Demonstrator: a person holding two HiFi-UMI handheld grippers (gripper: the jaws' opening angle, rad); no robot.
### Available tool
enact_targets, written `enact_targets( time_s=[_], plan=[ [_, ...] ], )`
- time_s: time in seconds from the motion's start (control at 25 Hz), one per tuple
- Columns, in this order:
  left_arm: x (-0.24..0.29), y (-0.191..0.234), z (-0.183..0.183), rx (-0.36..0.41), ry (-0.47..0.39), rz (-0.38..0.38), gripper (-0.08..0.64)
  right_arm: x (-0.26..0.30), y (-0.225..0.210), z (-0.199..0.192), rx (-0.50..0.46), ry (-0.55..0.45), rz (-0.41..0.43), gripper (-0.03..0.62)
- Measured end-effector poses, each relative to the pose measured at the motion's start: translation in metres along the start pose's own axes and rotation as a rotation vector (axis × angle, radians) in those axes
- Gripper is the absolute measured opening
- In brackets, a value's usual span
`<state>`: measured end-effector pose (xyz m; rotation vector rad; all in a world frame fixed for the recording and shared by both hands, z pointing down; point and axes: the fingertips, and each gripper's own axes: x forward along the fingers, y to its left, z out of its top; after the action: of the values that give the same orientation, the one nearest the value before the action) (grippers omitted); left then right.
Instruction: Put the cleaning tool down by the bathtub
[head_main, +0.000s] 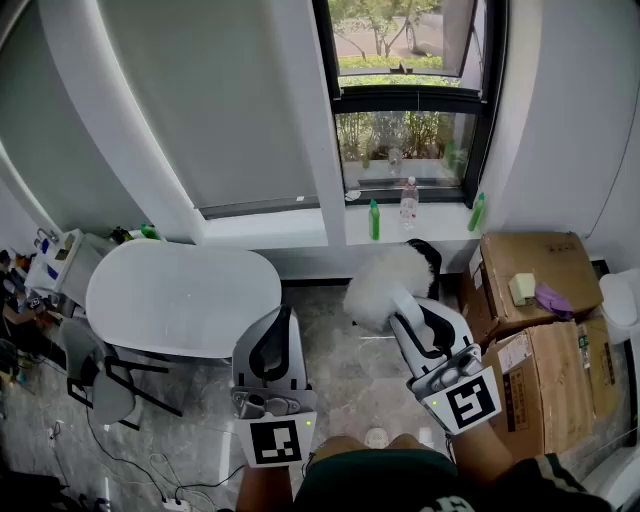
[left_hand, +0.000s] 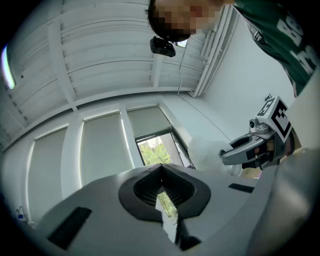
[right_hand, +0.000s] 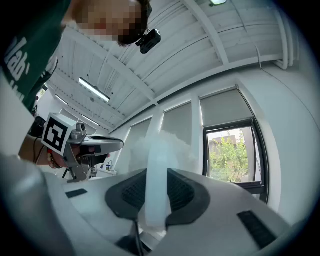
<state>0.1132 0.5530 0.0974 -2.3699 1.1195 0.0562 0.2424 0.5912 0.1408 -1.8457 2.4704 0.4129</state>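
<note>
Nearest the camera, a dark green garment (head_main: 390, 482) is seen along the bottom edge of the head view, with both tools held out just beyond it above the grey marbled floor (head_main: 345, 370).

A fluffy white duster (head_main: 385, 285) is carried by the right tool (head_main: 408, 312). In the right gripper view the jaws are closed partway onto the duster's pale handle (right_hand: 156, 185), which stands upright between the ribbed pads, and the fluffy head rises beyond the tips. The duster is held in the air over the floor, between the right end of the bathtub (head_main: 180, 295) and the cardboard boxes (head_main: 530, 270) at the right wall. It is near the bathtub but clearly apart from it, and it is not resting on anything.

The left tool (head_main: 278, 322) is held beside the right one, over the floor at the bathtub's right end. Its jaws are brought together at the tips, and nothing is gripped between them.

On the window sill (head_main: 300, 228) above the duster, three bottles (head_main: 408, 203) are lined up.
</note>
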Motion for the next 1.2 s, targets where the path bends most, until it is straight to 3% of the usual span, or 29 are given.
enact_targets(
  time_s=[0.12,0.28,0.44,1.2],
  plan=[
    [-0.001,0.003,-0.001,-0.021,-0.003,-0.003,0.005,0.001,0.002,0.000,-0.015,-0.004,0.000,0.094],
    [-0.005,0.008,-0.001,-0.132,-0.025,0.001,0.006,-0.001,0.004,0.000,-0.001,-0.016,0.001,0.094],
    [-0.007,0.013,-0.008,-0.088,0.007,0.022,0.006,0.000,0.007,0.003,-0.011,-0.033,0.021,0.094],
    [-0.009,0.029,-0.016,-0.074,0.045,0.034,0.006,0.007,0.006,-0.002,-0.006,-0.016,0.031,0.094]
  ],
)
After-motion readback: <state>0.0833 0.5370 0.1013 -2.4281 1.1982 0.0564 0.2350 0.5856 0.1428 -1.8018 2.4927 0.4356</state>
